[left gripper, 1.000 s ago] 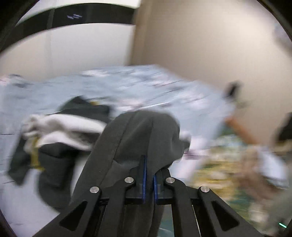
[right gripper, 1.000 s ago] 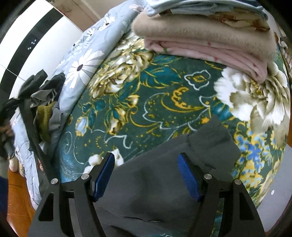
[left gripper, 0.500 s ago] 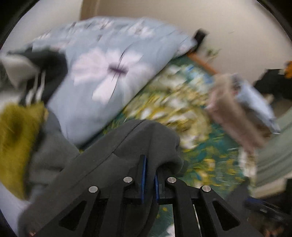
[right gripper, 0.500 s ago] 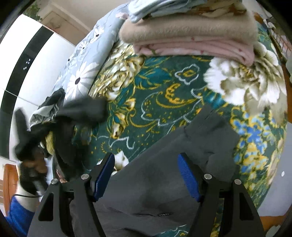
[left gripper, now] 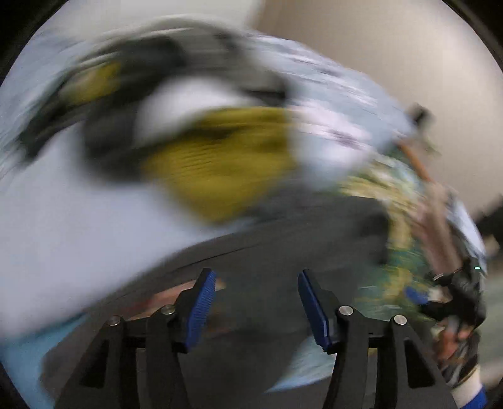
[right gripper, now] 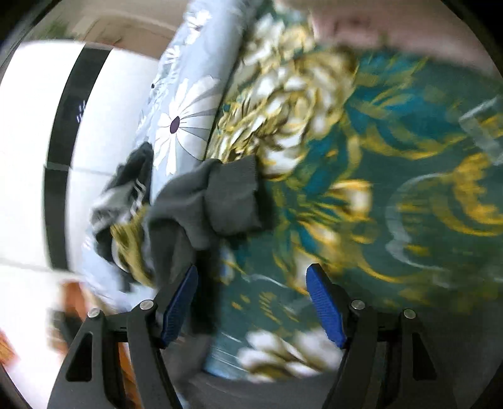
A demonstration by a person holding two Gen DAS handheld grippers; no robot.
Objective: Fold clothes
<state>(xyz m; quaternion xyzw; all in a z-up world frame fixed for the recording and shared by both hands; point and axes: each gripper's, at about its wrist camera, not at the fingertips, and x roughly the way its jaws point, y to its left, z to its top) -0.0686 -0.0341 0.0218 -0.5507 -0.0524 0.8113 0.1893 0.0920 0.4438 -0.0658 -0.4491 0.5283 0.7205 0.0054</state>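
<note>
A dark grey garment (left gripper: 283,239) lies spread below and ahead of my left gripper (left gripper: 256,306), which is open and holds nothing. The same grey garment (right gripper: 217,198) shows in the right wrist view, its cuff bunched on the green floral bedspread (right gripper: 393,176). My right gripper (right gripper: 253,303) is open and empty above the bedspread, with the garment running past its left finger. Both views are blurred by motion.
A heap of clothes with a mustard yellow piece (left gripper: 220,163) and black and white pieces lies on the pale blue daisy quilt (right gripper: 185,119). Folded pink and beige items (right gripper: 377,22) sit at the far end. The other gloved hand (left gripper: 462,302) is at right.
My left gripper has opened and let go of the grey garment, then swung toward the clothes heap. My right gripper has shifted left, off the garment's body.
</note>
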